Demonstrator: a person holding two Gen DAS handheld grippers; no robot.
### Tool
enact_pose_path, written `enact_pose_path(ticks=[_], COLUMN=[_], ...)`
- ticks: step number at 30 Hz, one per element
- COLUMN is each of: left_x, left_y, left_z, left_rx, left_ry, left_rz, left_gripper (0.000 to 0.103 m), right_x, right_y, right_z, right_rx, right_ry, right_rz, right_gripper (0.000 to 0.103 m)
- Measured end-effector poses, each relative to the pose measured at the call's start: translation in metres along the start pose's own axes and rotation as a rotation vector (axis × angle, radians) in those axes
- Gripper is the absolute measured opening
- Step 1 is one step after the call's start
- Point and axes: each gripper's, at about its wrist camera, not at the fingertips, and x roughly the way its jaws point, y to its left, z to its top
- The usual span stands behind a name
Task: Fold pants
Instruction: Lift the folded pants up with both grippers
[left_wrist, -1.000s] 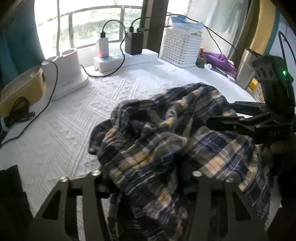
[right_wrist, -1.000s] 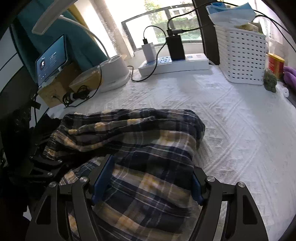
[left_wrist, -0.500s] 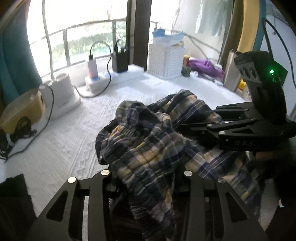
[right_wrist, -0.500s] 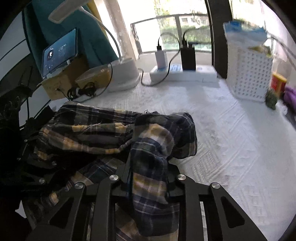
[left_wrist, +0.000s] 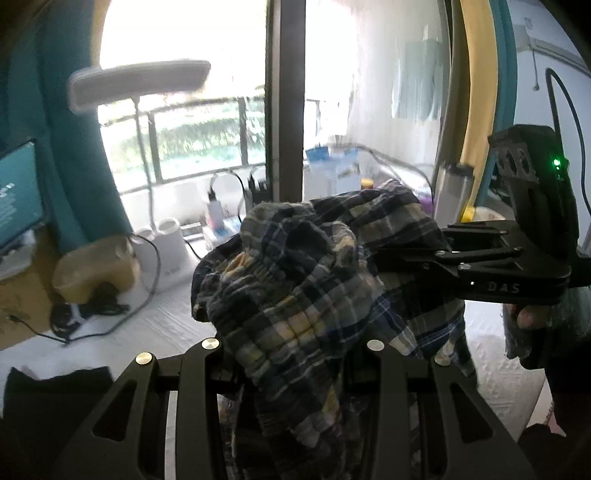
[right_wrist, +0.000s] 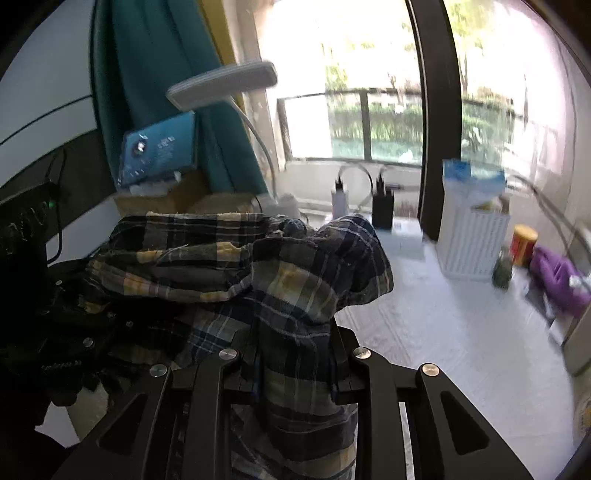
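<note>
The plaid pants (left_wrist: 314, 266) hang as a crumpled bundle, lifted above the white table cover (left_wrist: 129, 332). My left gripper (left_wrist: 291, 343) is shut on a thick bunch of the cloth, which spills down between its fingers. In the same view the right gripper (left_wrist: 391, 254) reaches in from the right and bites into the bundle. From the right wrist, the pants (right_wrist: 258, 266) drape leftward, and my right gripper (right_wrist: 295, 347) is shut on a fold of them. The left gripper (right_wrist: 85, 332) shows dark at the left, under the cloth. All fingertips are hidden by fabric.
A white desk lamp (left_wrist: 140, 81) arches over the far table side. A white basket (right_wrist: 472, 243), a power strip with chargers (right_wrist: 382, 210), a yellow can (right_wrist: 522, 240) and a purple item (right_wrist: 557, 277) line the back right. A tablet (right_wrist: 159, 151), a tan container (left_wrist: 92, 269) and cables (left_wrist: 92, 306) sit left.
Both grippers closed on the pants and rose, lifting the bundle off the table. Both views tilted upward, so the window and lamp now fill the top.
</note>
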Motion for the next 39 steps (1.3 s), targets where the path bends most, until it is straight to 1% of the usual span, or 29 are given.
enact_pose_path(ticks=[8, 15, 18, 21, 26, 30, 32, 35, 39], left_x=[-0.052, -0.115, -0.138, -0.155, -0.173, -0.172, -0.165, -0.147, -0.111], left_y=[0.012, 0.028, 0.036, 0.048, 0.071, 0.08, 0.086, 0.103, 0.121], left_z=[0.0, -0.002, -0.006, -0.011, -0.023, -0.031, -0.035, -0.045, -0.056], left_rx=[-0.017, -0.006, -0.006, -0.018, -0.032, -0.016, -0.015, -0.045, -0.071], left_ry=[-0.103, -0.223, -0.256, -0.268, -0.241, -0.199, -0.169, -0.109, -0.027], left_rz=[0.061, 0.14, 0.174, 0.205, 0.238, 0.25, 0.247, 0.218, 0.201], left_gripper=[0.037, 0.037, 0.037, 0.037, 0.037, 0.037, 0.037, 0.037, 0.037], right_x=[-0.039, -0.066, -0.07, -0.072, -0.066, -0.052, -0.04, -0.018, 0.017], right_y=[0.051, 0.102, 0.12, 0.139, 0.166, 0.182, 0.183, 0.176, 0.161], right_z=[0.022, 0.037, 0.043, 0.045, 0.045, 0.038, 0.035, 0.031, 0.025], right_rx=[-0.089, -0.166, -0.186, -0.205, -0.203, -0.186, -0.169, -0.127, -0.069], right_ry=[-0.115, -0.2, -0.221, -0.238, -0.252, -0.226, -0.201, -0.158, -0.086], right_rz=[0.023, 0.066, 0.091, 0.12, 0.178, 0.218, 0.226, 0.232, 0.226], right_gripper=[0.026, 0.026, 0.026, 0.026, 0.026, 0.026, 0.026, 0.026, 0.026])
